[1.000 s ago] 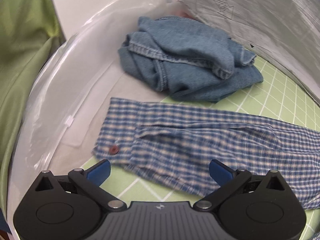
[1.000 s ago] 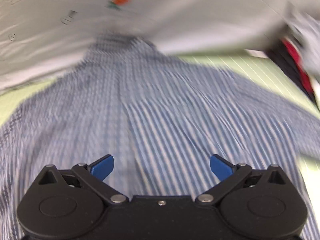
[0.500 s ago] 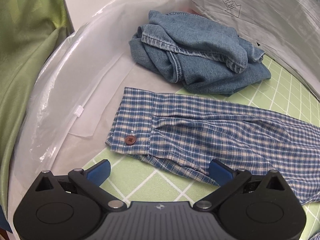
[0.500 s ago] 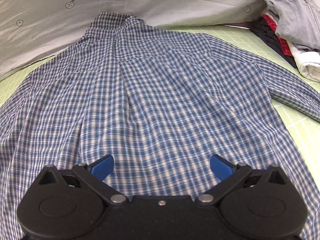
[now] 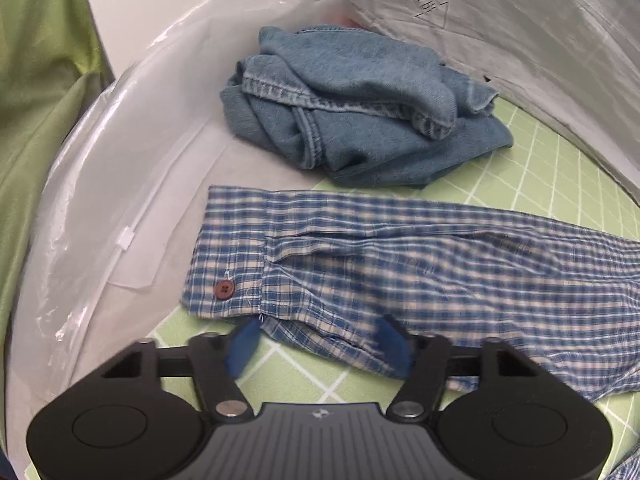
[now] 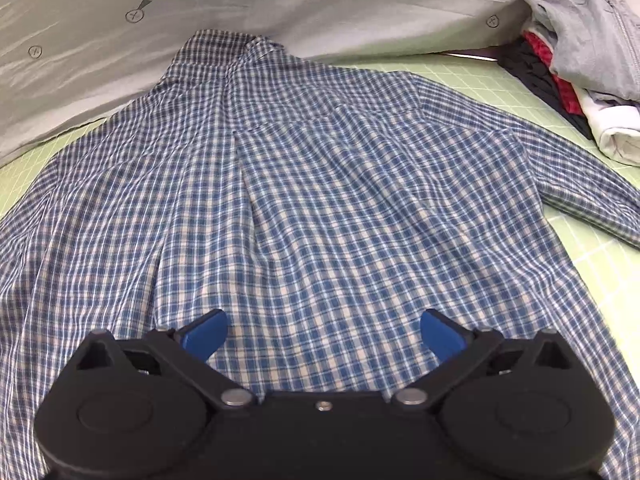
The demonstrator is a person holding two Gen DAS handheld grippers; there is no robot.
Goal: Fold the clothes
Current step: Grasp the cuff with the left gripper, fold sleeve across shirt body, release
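A blue and white checked shirt lies spread back-up on the green grid mat, collar at the far end. My right gripper hovers open over its lower back, nothing between the fingers. In the left wrist view one long sleeve stretches across the mat, its cuff with a brown button at the left. My left gripper sits at the sleeve's near edge just behind the cuff, its blue fingertips blurred and partly drawn in, with loose fabric between them.
A crumpled denim garment lies beyond the sleeve. Clear plastic sheeting and green fabric border the left. A grey printed sheet runs along the back. Folded clothes are stacked at the right.
My left gripper has moved in onto the sleeve's near edge and its fingers have narrowed. The right view has steadied from a blur over the shirt's back.
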